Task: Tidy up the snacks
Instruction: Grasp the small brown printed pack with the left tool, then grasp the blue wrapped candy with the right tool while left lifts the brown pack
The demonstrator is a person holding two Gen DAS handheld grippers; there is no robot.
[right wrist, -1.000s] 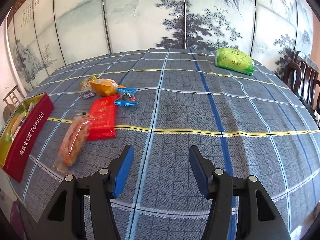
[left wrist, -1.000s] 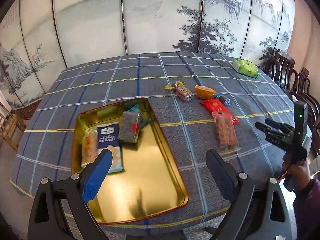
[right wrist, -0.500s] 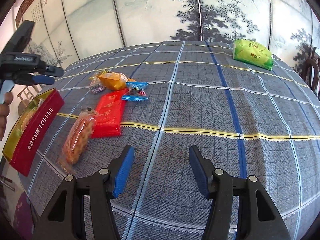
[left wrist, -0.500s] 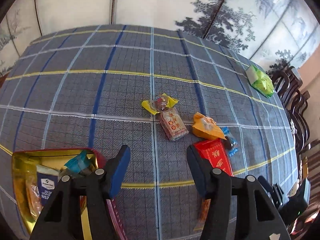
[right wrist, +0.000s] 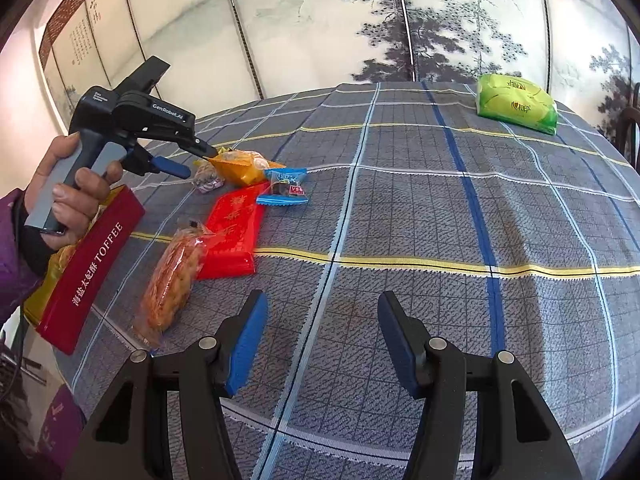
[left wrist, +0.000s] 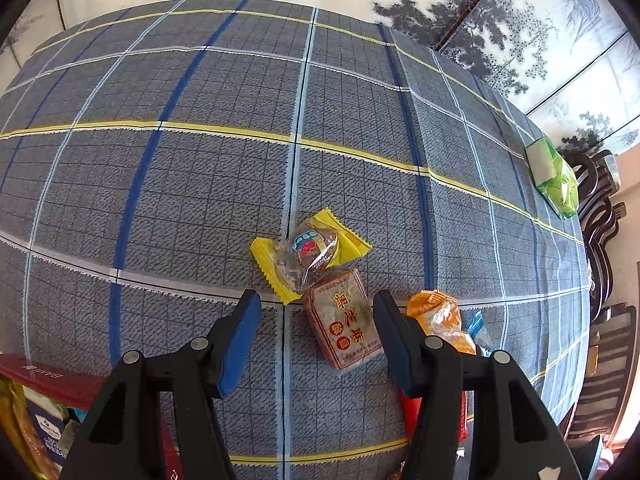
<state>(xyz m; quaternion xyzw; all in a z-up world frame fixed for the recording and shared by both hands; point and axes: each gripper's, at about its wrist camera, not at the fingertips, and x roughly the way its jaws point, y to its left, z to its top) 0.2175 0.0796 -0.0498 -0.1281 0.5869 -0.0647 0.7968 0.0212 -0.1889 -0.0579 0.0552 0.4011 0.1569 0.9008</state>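
My left gripper [left wrist: 316,320] is open and hovers just above a brown sesame snack pack [left wrist: 344,326], which lies between its fingers. A yellow-ended candy [left wrist: 310,254] lies just beyond it and an orange pack [left wrist: 440,318] to the right. The right wrist view shows the left gripper [right wrist: 196,160] over the orange pack [right wrist: 240,166], next to a blue candy [right wrist: 286,186], a red pack [right wrist: 234,232] and a clear bag of orange snacks [right wrist: 172,278]. My right gripper [right wrist: 322,340] is open and empty above the cloth. The red toffee tin [right wrist: 92,268] sits at the left.
A green packet [right wrist: 516,104] lies at the far right of the checked tablecloth [right wrist: 440,240]. Dark wooden chairs [left wrist: 604,280] stand past the table's right edge. A painted folding screen [right wrist: 320,20] stands behind the table.
My left gripper has moved forward and down from the tin to the snack cluster, now straddling the brown pack. The right gripper has barely shifted.
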